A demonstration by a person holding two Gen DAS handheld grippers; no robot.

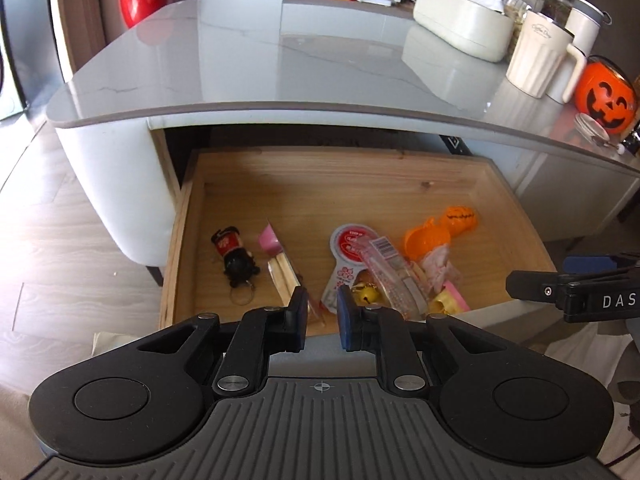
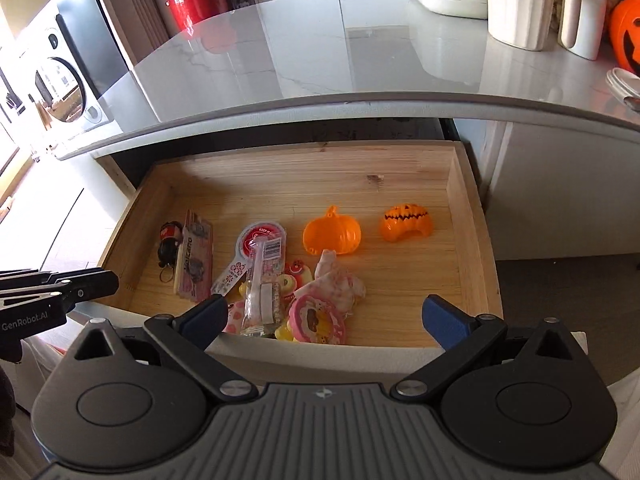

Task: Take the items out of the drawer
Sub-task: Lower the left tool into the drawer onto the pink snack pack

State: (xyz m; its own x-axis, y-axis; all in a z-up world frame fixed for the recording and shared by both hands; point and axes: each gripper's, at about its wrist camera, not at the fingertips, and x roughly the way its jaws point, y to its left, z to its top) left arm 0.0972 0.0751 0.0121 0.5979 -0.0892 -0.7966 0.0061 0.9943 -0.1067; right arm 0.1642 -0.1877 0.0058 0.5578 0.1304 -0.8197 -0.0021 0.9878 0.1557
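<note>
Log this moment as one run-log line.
drawer: open, items inside | left gripper: jaws narrow, empty | right gripper: jaws wide, empty | nothing removed yet

1. The wooden drawer (image 2: 460, 216) stands pulled open under the grey surface (image 2: 320, 64), its back half bare.
2. A black figure keychain (image 1: 236, 258) lies flat at 9 o'clock.
3. A clear packet with a barcode (image 2: 262, 280) lies over a red-and-white tag (image 2: 256, 240) at 6 o'clock.
4. Two orange pumpkin halves lie apart: one hollow-side up (image 2: 332, 234) near the middle, one face-up (image 2: 406, 222) at 3 o'clock.
</note>
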